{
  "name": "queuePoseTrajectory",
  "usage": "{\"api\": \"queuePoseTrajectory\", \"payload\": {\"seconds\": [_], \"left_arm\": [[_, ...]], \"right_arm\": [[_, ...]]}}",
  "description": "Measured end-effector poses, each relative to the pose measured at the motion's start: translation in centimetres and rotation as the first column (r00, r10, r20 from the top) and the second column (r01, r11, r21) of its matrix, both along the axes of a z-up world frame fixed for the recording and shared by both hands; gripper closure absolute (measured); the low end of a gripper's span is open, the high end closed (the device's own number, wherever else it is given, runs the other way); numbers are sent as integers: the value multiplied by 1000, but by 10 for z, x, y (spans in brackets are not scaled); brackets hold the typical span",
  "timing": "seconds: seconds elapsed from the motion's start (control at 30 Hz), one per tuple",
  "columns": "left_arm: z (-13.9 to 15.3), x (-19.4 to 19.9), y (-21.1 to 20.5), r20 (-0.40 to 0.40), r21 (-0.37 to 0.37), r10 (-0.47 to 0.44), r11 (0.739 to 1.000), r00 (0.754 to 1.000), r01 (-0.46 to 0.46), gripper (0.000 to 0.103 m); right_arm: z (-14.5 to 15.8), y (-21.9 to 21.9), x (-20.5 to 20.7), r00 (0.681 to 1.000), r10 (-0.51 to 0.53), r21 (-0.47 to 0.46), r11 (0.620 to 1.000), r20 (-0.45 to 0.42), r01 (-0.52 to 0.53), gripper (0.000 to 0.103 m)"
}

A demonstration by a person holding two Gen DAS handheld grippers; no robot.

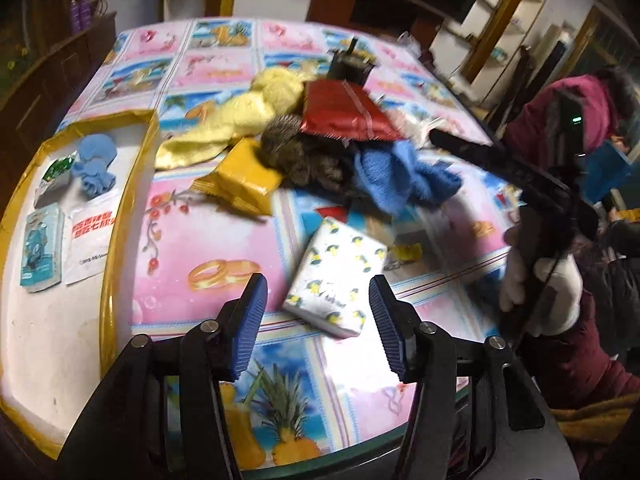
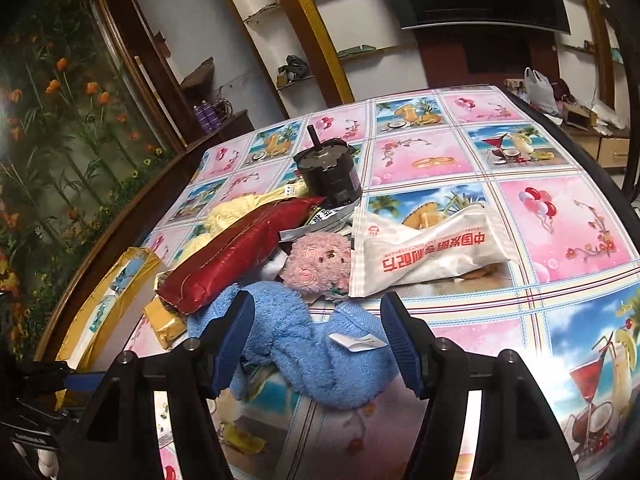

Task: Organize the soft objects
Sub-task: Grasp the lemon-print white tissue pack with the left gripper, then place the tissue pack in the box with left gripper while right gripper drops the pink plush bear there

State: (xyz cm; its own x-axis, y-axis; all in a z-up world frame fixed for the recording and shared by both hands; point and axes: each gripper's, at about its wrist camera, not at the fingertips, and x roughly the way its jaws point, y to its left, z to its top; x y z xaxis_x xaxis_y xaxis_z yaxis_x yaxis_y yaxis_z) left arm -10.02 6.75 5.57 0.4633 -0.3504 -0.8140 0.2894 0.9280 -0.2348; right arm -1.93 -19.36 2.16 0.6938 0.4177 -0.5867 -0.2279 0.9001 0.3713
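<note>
both jaws spread, blue towel (image 2: 304,344) between

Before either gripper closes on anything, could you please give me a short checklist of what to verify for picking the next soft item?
1. Right gripper open: ok, both blue pads spread wide.
2. Fluffy blue towel lined up between the right fingers: ok, it lies directly ahead of them.
3. Towel free of the pile: not ok, the shiny red packet overhangs its far end.
4. Left gripper open and empty: ok.
5. White tissue pack with yellow print ahead of the left gripper: ok, lying flat, nothing on top.
6. Room in the yellow-rimmed white tray: ok, its near half is bare.
</note>
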Motion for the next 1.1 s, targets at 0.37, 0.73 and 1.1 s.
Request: {"api": "queuePoseTrajectory", "payload": {"seconds": [0.37, 0.73, 1.1], "left_arm": [[-44, 25, -55, 21, 164, -195, 968, 980, 189, 35], [-19, 18, -24, 106, -17, 30, 999, 994, -28, 51], [21, -34, 46, 183, -131, 213, 973, 960, -191, 51]], "right_arm": [[-3, -7, 1, 998, -69, -30, 997, -7, 69, 37], [-5, -14, 3, 993, -118, -55, 992, -12, 117, 37], [1, -11, 6, 993, -114, -75, 991, -15, 113, 37]]}}
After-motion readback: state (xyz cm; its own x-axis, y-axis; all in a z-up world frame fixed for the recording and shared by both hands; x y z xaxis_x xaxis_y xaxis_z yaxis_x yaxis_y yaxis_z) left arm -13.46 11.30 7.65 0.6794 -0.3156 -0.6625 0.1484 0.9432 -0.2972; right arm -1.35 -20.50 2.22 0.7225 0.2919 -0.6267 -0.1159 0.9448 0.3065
